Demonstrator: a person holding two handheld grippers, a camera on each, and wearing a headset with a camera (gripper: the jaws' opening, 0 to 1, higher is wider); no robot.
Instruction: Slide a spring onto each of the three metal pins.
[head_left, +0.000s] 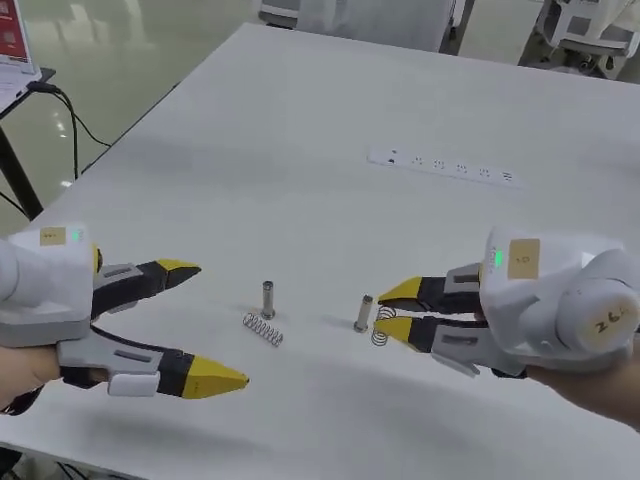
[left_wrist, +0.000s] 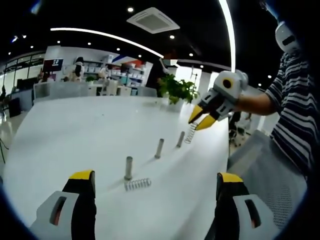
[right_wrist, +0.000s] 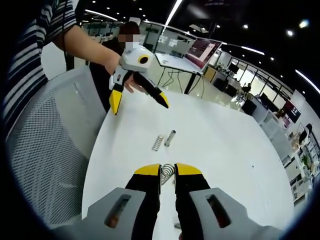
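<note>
While none of the three metal pins carries a spring, the step in hand reads as the first threading. The right tool (head_left: 386, 312), at lower right of the head view, has its jaws drawn narrow and nipped on the held spring (right_wrist: 167, 173), which shows between the yellow tips in the right gripper view. In the left gripper view that spring sits right of centre, just beside the far pin (left_wrist: 180, 139). Its long axis runs steeply up the frame with a slight lean to the right, close to the pin's own line, and its lower end is down near the table (head_left: 300, 150). The far pin, the middle pin (left_wrist: 159, 148) and the near pin (left_wrist: 128, 167) stand upright in a row, long axes vertical and tops bare. A loose spring (left_wrist: 137, 184) lies flat on the table just beside the near pin, its long axis running across the frame at low centre. The left tool (head_left: 200, 322), at lower left of the head view, has its jaws spread wide on nothing and is well apart from the pins. As I judge it, the next move calls for lifting the held spring until its lower mouth clears the far pin's top, squaring its axis with the pin, then lowering it straight down; a tilted coil would likely catch on the rim
</note>
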